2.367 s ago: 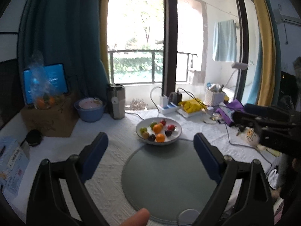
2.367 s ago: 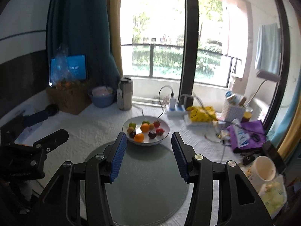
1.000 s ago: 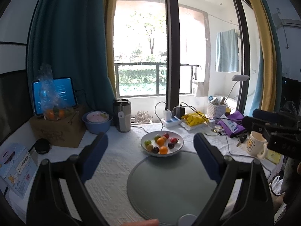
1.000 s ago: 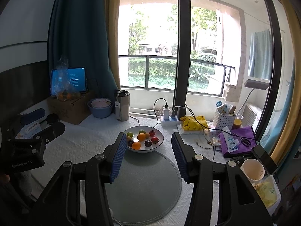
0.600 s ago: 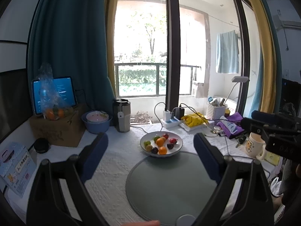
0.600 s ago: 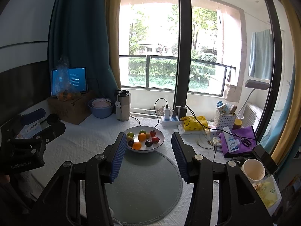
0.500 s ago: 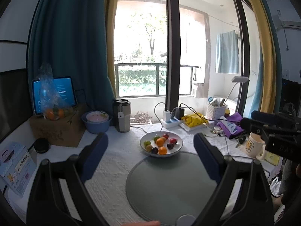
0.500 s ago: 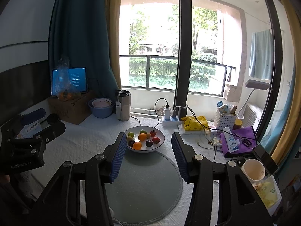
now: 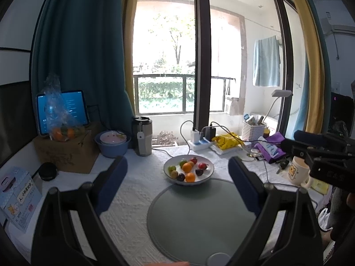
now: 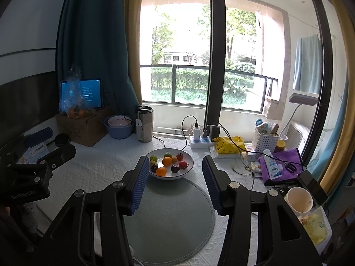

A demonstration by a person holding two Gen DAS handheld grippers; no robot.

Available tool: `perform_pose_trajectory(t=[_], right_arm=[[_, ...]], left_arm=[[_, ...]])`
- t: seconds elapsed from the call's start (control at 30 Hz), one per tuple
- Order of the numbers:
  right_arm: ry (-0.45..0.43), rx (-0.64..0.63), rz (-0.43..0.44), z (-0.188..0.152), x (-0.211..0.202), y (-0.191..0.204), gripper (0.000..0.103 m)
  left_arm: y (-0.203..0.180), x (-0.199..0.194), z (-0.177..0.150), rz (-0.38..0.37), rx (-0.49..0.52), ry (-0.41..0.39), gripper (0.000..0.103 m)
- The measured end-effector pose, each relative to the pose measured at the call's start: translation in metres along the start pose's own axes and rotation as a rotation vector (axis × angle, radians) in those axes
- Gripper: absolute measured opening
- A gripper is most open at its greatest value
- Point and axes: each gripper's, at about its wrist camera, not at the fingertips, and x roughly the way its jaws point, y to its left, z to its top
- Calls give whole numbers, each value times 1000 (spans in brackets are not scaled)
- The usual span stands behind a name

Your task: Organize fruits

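Left wrist view: I hold the left gripper (image 9: 177, 173) with fingers spread wide, empty, above the round mat (image 9: 199, 219). The fruit plate (image 9: 188, 170) sits mid-frame on the bench. My right gripper (image 10: 174, 179) is likewise spread, gripping nothing.

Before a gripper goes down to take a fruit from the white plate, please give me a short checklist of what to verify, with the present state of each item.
1. Left gripper open and holding nothing: ok.
2. Right gripper open and holding nothing: ok.
3. Fruits reachable: ok, they lie loose and uncovered on the white plate, with an orange at the near side.
4. Round green mat bare for placing fruit: ok.
5. Way to the plate free: ok, nothing stands between the grippers and the plate; the charger cables lie behind it.
6. Fruits firm enough for a pinch: cannot tell.
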Motion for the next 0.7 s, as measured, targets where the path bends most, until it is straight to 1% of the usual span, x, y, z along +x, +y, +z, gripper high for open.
perform_pose_trajectory(t=[0.7], right_arm=[[0,0,2,1,1,0,52]], left_arm=[[-1,2,-1,-11,0,3,93]])
